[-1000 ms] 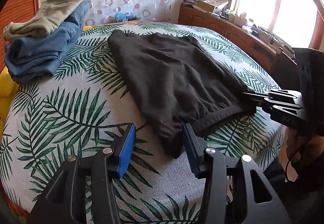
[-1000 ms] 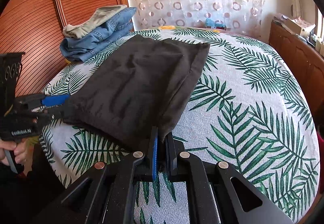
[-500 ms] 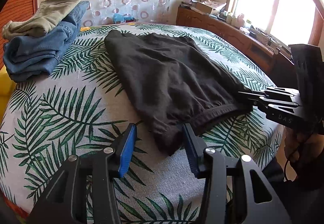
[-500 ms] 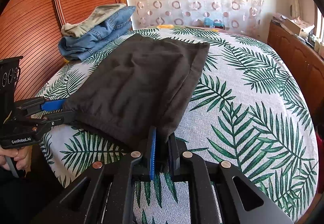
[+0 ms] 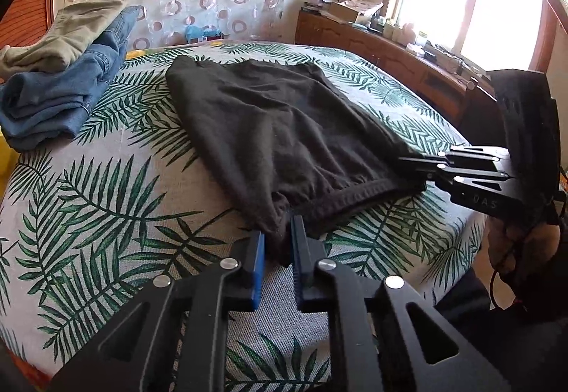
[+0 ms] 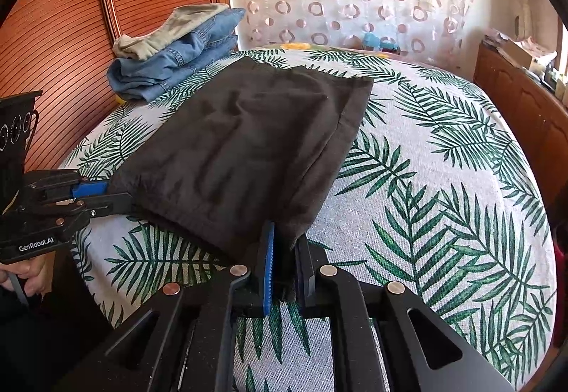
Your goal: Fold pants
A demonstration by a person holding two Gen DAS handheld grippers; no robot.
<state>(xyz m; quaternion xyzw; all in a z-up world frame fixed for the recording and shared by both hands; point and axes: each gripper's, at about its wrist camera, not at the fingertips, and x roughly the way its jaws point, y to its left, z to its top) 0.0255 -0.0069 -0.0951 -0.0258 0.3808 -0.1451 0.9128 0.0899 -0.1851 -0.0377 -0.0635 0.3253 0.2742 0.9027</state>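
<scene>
On the palm-print bed cover [image 6: 443, 179], the soft, limp black cotton pants [image 5: 284, 129] lie flat at twelve o'clock, left gripper [image 5: 277, 243] and right gripper [image 6: 284, 246] each clamped on a waistband corner, the best hold.

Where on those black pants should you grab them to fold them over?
Grip the black pants at the two near corners of the cuffed edge, coming from the bed's near side. That edge lies closest, and the left tool and right tool already pinch there.

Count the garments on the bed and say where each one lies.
3. The black pants are spread mid-bed, near corners pinched by the left claw and right claw. Folded blue jeans sit by the headboard, a khaki garment on top. More may be hidden.
</scene>
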